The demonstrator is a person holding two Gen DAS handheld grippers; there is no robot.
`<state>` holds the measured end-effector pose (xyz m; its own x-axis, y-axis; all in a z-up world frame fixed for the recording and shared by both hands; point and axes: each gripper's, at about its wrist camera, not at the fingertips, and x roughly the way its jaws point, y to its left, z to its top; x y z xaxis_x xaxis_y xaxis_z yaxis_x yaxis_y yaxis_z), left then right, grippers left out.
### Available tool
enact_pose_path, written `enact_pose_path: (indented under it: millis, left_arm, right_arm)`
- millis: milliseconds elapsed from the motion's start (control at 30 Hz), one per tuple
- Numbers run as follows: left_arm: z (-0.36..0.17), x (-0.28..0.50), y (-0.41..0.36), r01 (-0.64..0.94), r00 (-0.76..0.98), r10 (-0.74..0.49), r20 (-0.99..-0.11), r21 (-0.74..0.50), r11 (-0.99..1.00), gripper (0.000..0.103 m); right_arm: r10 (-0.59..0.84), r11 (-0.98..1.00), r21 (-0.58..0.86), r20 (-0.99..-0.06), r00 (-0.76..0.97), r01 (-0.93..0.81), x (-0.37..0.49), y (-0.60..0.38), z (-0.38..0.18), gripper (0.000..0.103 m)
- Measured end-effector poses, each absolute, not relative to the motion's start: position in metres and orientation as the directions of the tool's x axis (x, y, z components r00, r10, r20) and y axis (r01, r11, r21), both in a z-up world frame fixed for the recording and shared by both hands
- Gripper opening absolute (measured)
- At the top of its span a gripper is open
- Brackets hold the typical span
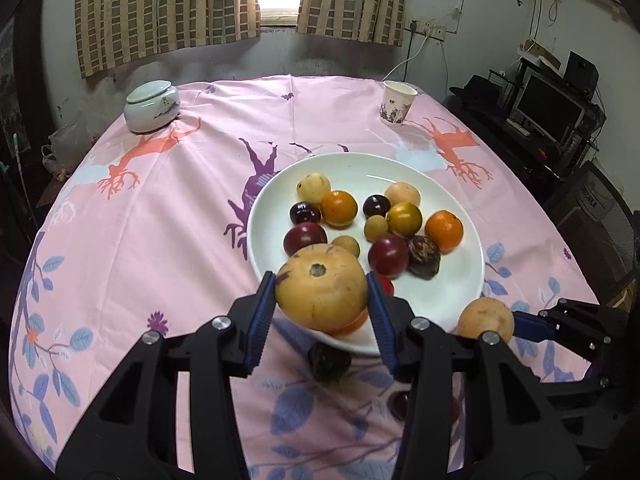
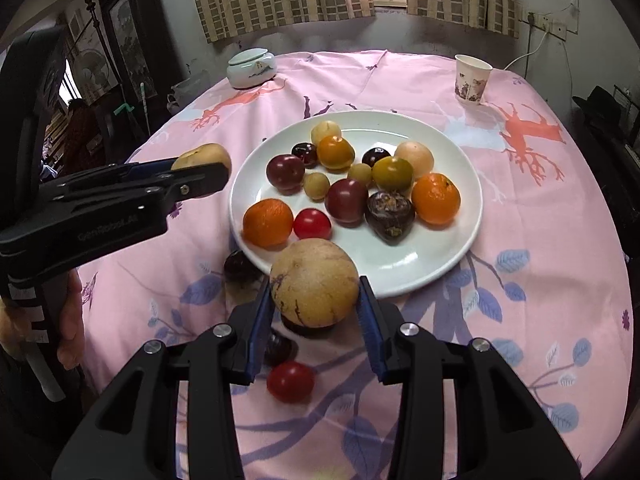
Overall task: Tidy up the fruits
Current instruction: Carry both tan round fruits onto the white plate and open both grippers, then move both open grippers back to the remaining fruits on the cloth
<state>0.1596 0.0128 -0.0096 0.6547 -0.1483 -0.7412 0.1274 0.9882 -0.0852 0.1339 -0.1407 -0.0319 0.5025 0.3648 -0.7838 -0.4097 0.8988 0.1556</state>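
A white plate (image 1: 448, 300) (image 2: 432, 264) holds several fruits: oranges, plums, longans and a dark passion fruit (image 2: 390, 216). My left gripper (image 1: 322, 292) is shut on a tan round fruit (image 1: 322, 290), held above the plate's near rim; it shows from the side in the right wrist view (image 2: 202, 162). My right gripper (image 2: 316, 292) is shut on another tan round fruit (image 2: 315, 282), held above the cloth just in front of the plate; that fruit shows in the left wrist view (image 1: 485, 320). A red tomato (image 2: 291, 381) and dark plums (image 2: 240, 266) lie on the cloth.
The round table has a pink patterned cloth (image 1: 180, 220). A lidded ceramic jar (image 1: 152, 106) stands far left and a paper cup (image 1: 397, 103) far right. A desk with a monitor (image 1: 548, 110) stands beyond the table's right edge.
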Motion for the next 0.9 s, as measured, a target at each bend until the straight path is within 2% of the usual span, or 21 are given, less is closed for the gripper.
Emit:
enact_pose_path:
  millis: [133, 467, 500, 533, 567, 600, 667, 767, 867, 900]
  left_arm:
    - [-0.019, 0.195, 0.008, 0.126, 0.611, -0.158, -0.776, -0.102, 0.987, 0.046]
    - [-0.034, 0.222, -0.005, 0.128, 0.575, -0.142, -0.806, -0.083, 0.988, 0.047]
    - [-0.034, 0.224, -0.004, 0.12, 0.575, -0.133, -0.807, -0.078, 0.99, 0.05]
    - [-0.032, 0.225, -0.004, 0.115, 0.582, -0.127, -0.803, -0.074, 0.991, 0.054]
    - [-0.029, 0.223, -0.003, 0.108, 0.593, -0.121, -0.796, -0.071, 0.992, 0.068]
    - [-0.023, 0.219, -0.001, 0.101, 0.614, -0.118, -0.781, -0.07, 0.992, 0.074]
    - [-0.011, 0.209, 0.003, 0.091, 0.646, -0.105, -0.756, -0.06, 0.994, 0.079]
    - [0.005, 0.184, 0.011, 0.069, 0.693, -0.072, -0.717, -0.032, 0.997, 0.092]
    - [0.013, 0.151, 0.02, 0.051, 0.729, -0.055, -0.682, -0.026, 0.998, 0.099]
    - [0.013, 0.141, 0.023, 0.046, 0.732, -0.054, -0.679, -0.029, 0.998, 0.1]
  right_arm:
    - [0.299, 0.921, 0.1, -0.802, 0.517, -0.377, 0.164, -0.132, -0.041, 0.042]
    - [0.299, 0.922, 0.116, -0.819, 0.489, -0.371, 0.183, -0.133, -0.055, 0.042]
    - [0.296, 0.923, 0.111, -0.817, 0.494, -0.369, 0.183, -0.132, -0.054, 0.049]
    - [0.284, 0.927, 0.095, -0.811, 0.512, -0.363, 0.184, -0.131, -0.053, 0.065]
    - [0.261, 0.935, 0.067, -0.797, 0.546, -0.349, 0.182, -0.132, -0.049, 0.069]
    - [0.246, 0.939, 0.047, -0.784, 0.57, -0.34, 0.181, -0.133, -0.045, 0.069]
    - [0.243, 0.941, 0.039, -0.77, 0.59, -0.336, 0.175, -0.138, -0.036, 0.069]
    - [0.25, 0.946, 0.055, -0.753, 0.609, -0.32, 0.159, -0.153, -0.025, 0.07]
    - [0.27, 0.945, 0.08, -0.738, 0.618, -0.318, 0.133, -0.166, -0.02, 0.081]
    - [0.275, 0.944, 0.085, -0.738, 0.617, -0.319, 0.124, -0.169, -0.021, 0.094]
